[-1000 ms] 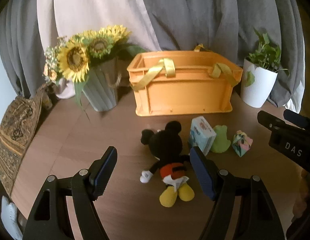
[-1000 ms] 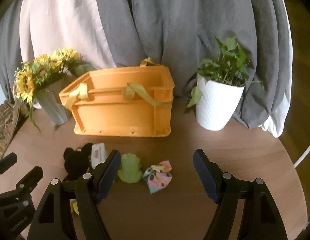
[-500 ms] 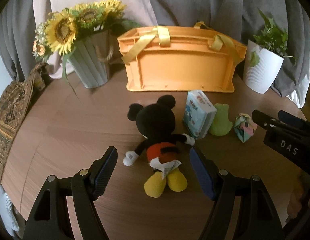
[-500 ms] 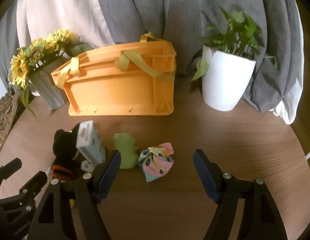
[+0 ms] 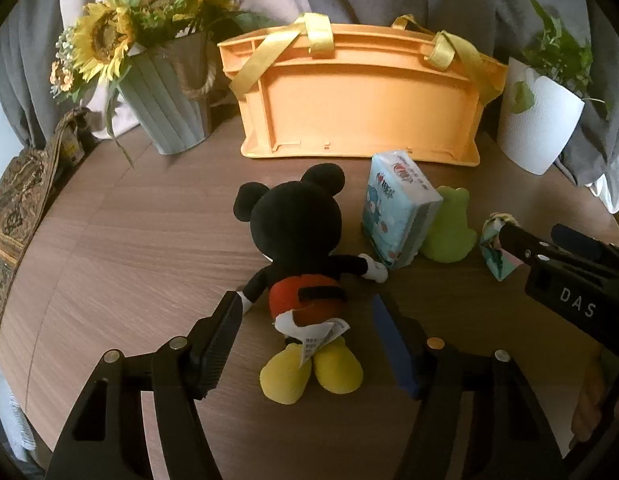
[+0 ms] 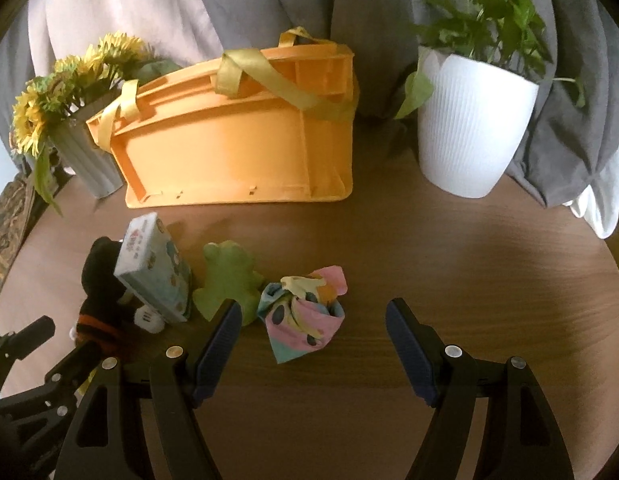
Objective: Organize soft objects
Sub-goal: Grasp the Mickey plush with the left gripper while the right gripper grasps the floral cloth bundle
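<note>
Home setting, prob. living/dining corner. Evidence: round wood-grain table (image 6: 469, 264) w/ decor along back edge: sunflower bouquet (image 5: 121, 28) in ribbed grey vase, leafy houseplant (image 6: 489, 12) in white ribbed pot. Grey + pale curtains (image 6: 237, 4) hang right behind. Patterned woven cushion or chair back (image 5: 17, 200) at table's left edge. Orange plastic crate (image 5: 361, 108) w/ yellow straps, plus soft toys on tabletop, e.g. mouse plush (image 5: 301, 248). Domestic clutter, no lab/shop fittings visible.
</note>
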`<state>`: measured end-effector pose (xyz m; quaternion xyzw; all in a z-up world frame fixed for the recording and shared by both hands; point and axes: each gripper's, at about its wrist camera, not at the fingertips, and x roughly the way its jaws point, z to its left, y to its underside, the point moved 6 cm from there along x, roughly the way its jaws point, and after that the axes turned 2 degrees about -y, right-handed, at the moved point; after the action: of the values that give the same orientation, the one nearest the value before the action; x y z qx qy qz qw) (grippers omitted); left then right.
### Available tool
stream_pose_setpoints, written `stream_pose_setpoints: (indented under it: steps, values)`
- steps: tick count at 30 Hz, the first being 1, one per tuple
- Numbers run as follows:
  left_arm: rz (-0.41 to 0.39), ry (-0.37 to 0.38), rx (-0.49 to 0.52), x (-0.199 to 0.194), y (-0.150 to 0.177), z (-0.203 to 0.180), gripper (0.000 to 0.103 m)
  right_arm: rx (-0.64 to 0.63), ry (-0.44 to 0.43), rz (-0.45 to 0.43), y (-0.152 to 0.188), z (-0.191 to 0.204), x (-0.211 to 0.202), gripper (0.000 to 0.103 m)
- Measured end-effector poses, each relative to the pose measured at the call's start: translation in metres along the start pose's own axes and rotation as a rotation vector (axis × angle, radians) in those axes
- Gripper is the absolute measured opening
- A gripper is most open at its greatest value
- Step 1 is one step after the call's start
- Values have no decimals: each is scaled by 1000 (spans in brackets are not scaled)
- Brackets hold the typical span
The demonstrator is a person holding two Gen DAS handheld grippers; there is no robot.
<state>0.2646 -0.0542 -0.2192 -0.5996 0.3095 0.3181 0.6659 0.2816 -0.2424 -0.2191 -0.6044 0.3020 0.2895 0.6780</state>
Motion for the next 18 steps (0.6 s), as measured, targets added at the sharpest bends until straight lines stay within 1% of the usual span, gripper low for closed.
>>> stream_pose_setpoints:
  steps: [7, 12, 14, 15, 18]
  values:
    - [35, -10, -34, 13, 3, 0, 58, -12, -16, 36, 3, -1, 15, 75]
    - [64, 6, -83, 23, 4, 4, 46, -28, -30, 58, 5, 1, 24, 75]
    - [67, 9, -89, 26, 4, 4, 43, -38, -38, 63, 5, 3, 26, 74]
    - [67, 10, -91, 26, 4, 4, 42, -41, -40, 64, 6, 5, 27, 74]
    - [61, 10, -94, 26, 7, 4, 40, -62, -43, 70, 7, 9, 29, 67]
